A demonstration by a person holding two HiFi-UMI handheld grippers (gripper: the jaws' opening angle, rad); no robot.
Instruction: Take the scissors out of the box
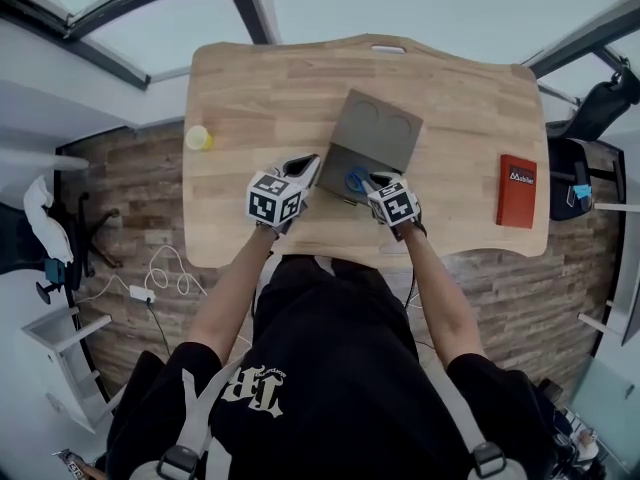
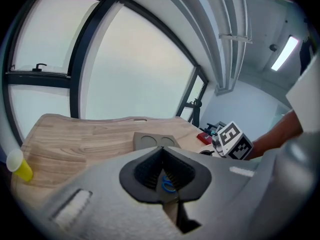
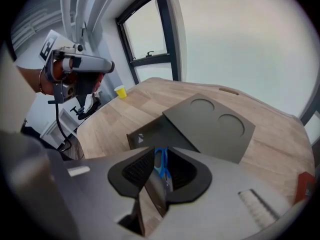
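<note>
Right tool [image 3: 160, 156] stands partly open astride the scissors [image 3: 161, 166], not pinching; left tool [image 2: 161, 156] clamps the box [image 2: 155, 140] wall. Scissors likely light, stiff, slick: take the blue loops.

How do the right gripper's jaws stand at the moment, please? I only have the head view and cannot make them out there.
Observer: The right gripper view shows the right gripper with its jaws apart and the pads pressing on nothing.
Operator: Thank you. What is it aimed at?
Observer: The blue handle of the scissors shows in the gap between the jaws, inside the open grey box.
Operator: And how do the left gripper's jaws stand?
Observer: In the left gripper view, the left gripper has its tips together and grips nothing.
</note>
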